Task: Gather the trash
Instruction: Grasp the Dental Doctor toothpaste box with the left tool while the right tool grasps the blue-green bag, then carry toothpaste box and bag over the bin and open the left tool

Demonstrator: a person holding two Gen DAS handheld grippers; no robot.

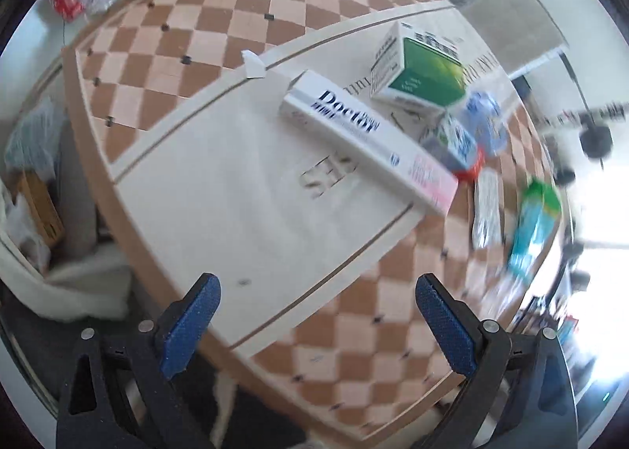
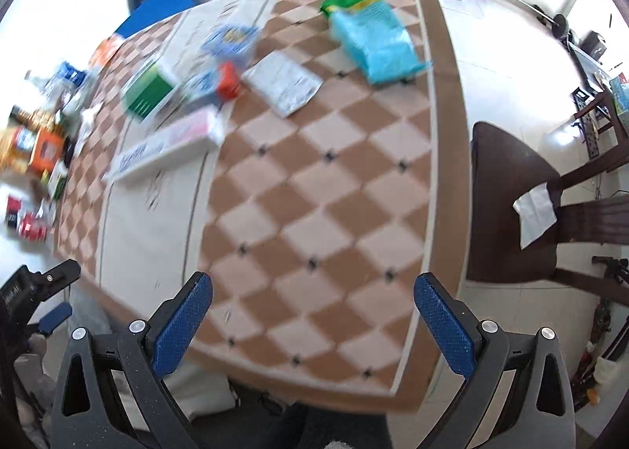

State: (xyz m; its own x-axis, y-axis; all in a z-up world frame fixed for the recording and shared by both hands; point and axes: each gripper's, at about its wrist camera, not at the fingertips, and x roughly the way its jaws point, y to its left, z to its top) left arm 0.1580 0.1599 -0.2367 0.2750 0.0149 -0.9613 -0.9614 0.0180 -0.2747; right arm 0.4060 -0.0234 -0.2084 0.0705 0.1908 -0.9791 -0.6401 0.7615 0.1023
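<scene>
White toothpaste box (image 1: 365,138) beside green carton (image 1: 422,71) on table (image 1: 220,32), both grippers (image 1: 316,325) (image 2: 312,325) wide apart, empty.

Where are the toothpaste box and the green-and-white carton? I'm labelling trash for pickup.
toothpaste box (image 1: 365,134): left wrist view, on its printed long face.
green-and-white carton (image 1: 422,69): left wrist view, on its green front panel.

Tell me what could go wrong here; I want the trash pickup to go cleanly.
The long white toothpaste box juts past the pale runner and touches the cluttered small packages; grabbing it may scatter them. Both views are motion-blurred, so aim could be off. Both the left gripper and right gripper are open and empty.
</scene>
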